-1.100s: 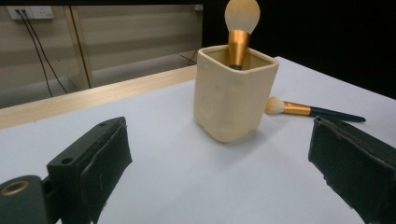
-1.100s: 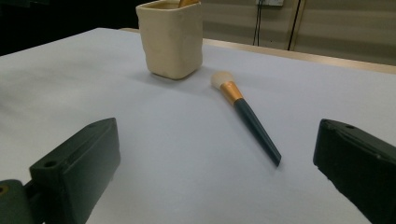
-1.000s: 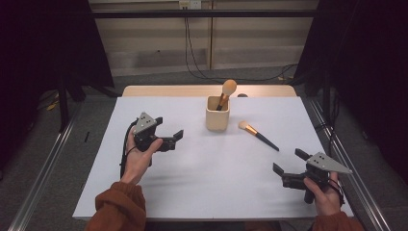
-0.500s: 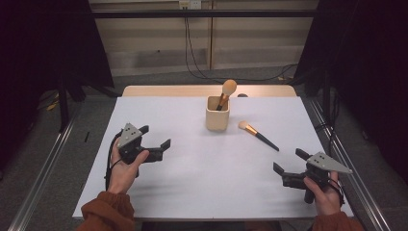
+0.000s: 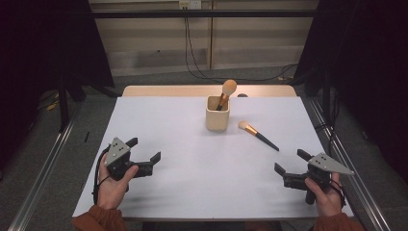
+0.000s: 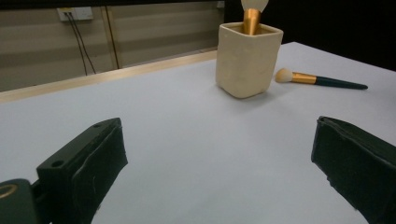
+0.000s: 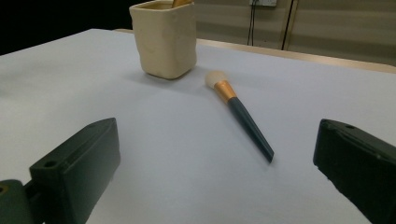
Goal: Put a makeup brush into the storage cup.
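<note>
While both the left gripper (image 5: 146,157) and right gripper (image 5: 287,166) hang spread and empty, the loose makeup brush (image 7: 239,112) lying just right of the cream holder (image 5: 217,113) looks light, stiff, probably slippery, best pinched mid-handle.
</note>
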The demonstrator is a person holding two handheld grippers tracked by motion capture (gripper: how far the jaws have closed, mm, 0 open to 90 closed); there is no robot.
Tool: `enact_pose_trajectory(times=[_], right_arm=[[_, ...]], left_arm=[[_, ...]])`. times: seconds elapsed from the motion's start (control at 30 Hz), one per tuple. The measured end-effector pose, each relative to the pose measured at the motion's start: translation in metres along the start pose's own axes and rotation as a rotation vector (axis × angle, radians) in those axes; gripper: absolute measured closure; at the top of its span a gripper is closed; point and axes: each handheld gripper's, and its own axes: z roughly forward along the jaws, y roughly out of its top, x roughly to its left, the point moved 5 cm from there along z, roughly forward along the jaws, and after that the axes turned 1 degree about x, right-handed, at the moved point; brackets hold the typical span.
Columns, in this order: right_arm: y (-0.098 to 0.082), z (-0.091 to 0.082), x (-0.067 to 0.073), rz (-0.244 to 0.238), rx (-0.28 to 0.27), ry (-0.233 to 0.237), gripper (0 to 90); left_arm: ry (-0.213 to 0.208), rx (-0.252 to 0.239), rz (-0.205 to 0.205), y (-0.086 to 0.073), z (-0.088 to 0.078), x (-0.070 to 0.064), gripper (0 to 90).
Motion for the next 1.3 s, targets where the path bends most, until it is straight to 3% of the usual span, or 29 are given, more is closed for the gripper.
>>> enact_pose_trajectory(times=[0.07, 0.3, 0.4, 0.63, 0.67, 1.0, 1.07, 1.3], right_arm=[[0.000, -0.001, 0.000, 0.000, 0.002, -0.001, 0.2], [0.000, -0.003, -0.001, 0.002, -0.001, -0.004, 0.2], [-0.001, -0.002, 0.000, 0.000, 0.000, -0.002, 0.2], [0.000, -0.003, 0.000, -0.004, -0.006, -0.001, 0.2], [0.000, -0.003, 0.000, -0.005, -0.006, 0.000, 0.2], [0.003, -0.001, 0.001, -0.004, -0.010, 0.000, 0.2], [0.004, -0.001, 0.002, -0.006, -0.017, 0.000, 0.1], [0.013, 0.002, -0.002, -0.006, -0.031, 0.008, 0.6]], left_arm=[[-0.002, -0.011, -0.022, -0.003, -0.006, -0.001, 2.8], [0.046, -0.035, 0.021, -0.010, -0.020, 0.000, 4.4], [0.032, -0.031, -0.020, -0.014, -0.022, 0.004, 3.8], [0.022, -0.004, -0.001, -0.020, -0.021, 0.007, 3.3], [0.022, -0.015, -0.021, -0.018, -0.021, 0.007, 3.3], [0.020, -0.014, -0.027, -0.020, -0.025, 0.008, 3.3], [0.025, -0.025, -0.045, -0.020, -0.028, 0.009, 3.2], [0.037, -0.027, -0.038, -0.020, -0.031, 0.008, 3.2]])
